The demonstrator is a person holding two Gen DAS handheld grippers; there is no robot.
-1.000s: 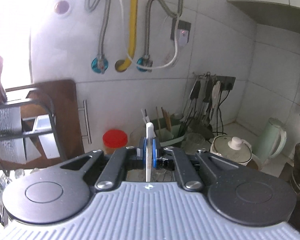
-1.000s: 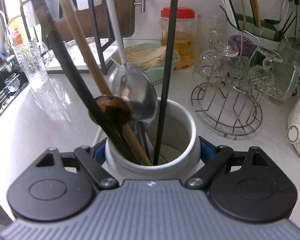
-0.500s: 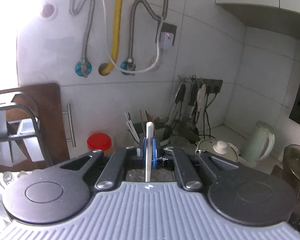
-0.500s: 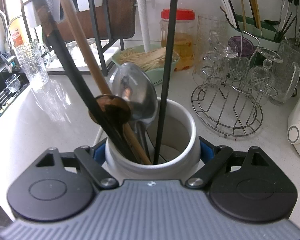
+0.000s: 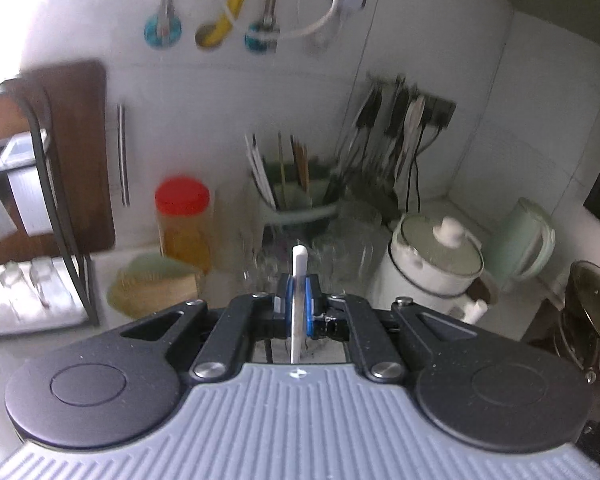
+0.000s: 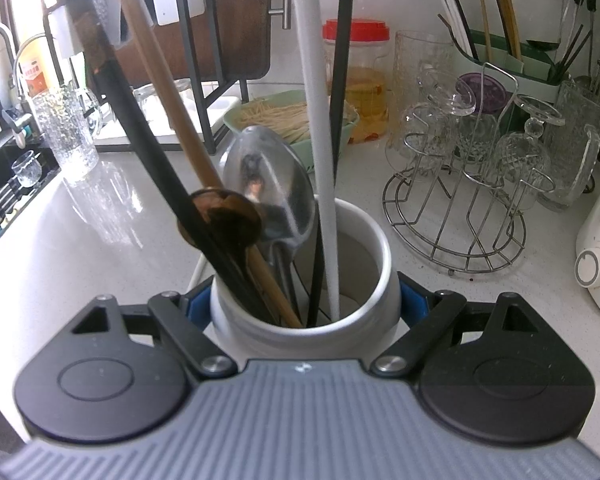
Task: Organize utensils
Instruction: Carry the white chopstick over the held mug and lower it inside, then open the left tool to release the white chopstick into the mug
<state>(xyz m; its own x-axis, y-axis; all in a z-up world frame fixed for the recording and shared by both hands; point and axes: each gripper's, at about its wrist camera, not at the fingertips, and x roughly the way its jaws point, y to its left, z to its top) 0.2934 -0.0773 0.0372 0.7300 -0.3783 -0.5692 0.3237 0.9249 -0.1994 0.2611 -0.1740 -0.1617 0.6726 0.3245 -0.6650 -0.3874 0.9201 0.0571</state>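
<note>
The pale surface [image 6: 100, 248] carries a white ceramic holder [image 6: 380, 280], the landmark here, with a wire glass rack [image 6: 456, 224] to its right and a green basket of sticks [image 6: 276, 116] behind it. The right gripper [image 6: 304, 300] has its jaws pressed against both sides of the holder, steadying it. Inside the holder stand a steel spoon [image 6: 268, 184], a wooden spoon [image 6: 220, 216], a black chopstick [image 6: 340, 80] and others.

The step in hand appears to be dropping a white utensil [image 6: 316, 120] into the holder: its lower end is already inside the rim, beside the black chopstick. In the left wrist view the left gripper [image 5: 299, 308] pinches that utensil's upper end [image 5: 299, 272] between nearly closed jaws, above the holder.

The next move likely calls for lowering until the tip seats, then releasing without knocking the neighbouring spoons.
</note>
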